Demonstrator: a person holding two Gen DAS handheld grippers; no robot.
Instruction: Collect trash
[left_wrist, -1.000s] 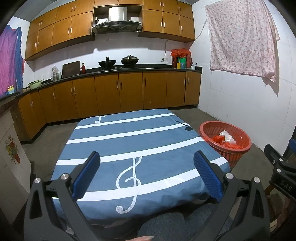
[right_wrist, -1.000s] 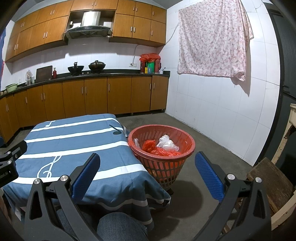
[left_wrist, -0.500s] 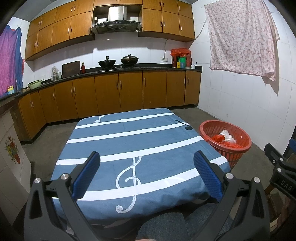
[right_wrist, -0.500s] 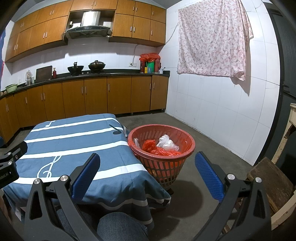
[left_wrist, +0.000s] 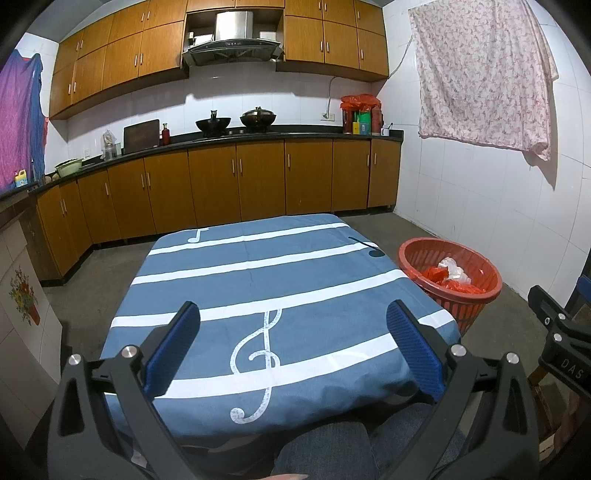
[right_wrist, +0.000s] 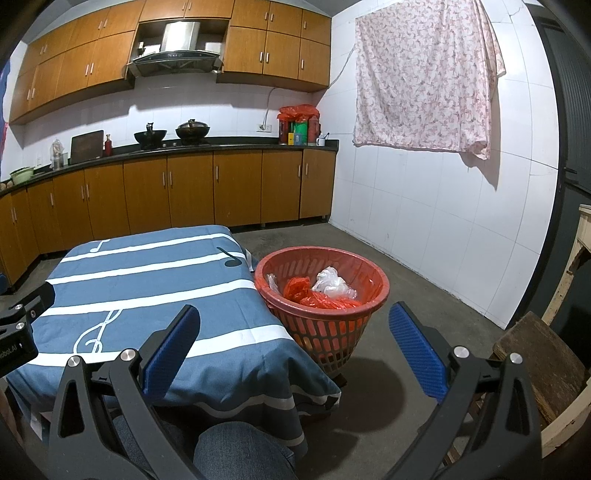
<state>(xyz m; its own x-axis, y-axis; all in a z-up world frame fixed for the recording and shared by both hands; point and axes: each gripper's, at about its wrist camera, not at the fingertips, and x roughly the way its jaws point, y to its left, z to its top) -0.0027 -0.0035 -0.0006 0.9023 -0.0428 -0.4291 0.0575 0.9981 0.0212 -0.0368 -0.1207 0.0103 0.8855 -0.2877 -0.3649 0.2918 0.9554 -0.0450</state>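
A red plastic basket stands on the floor at the table's right side and holds red bags and a white plastic bag. It also shows in the left wrist view, at the right. The table is covered by a blue cloth with white stripes and music notes; I see no trash on it. My left gripper is open and empty above the table's near edge. My right gripper is open and empty, held near the table's right corner, short of the basket.
Wooden kitchen cabinets with a dark counter run along the back and left walls. A floral cloth hangs on the white tiled right wall. A worn wooden stool stands at the right. My knees in jeans are below.
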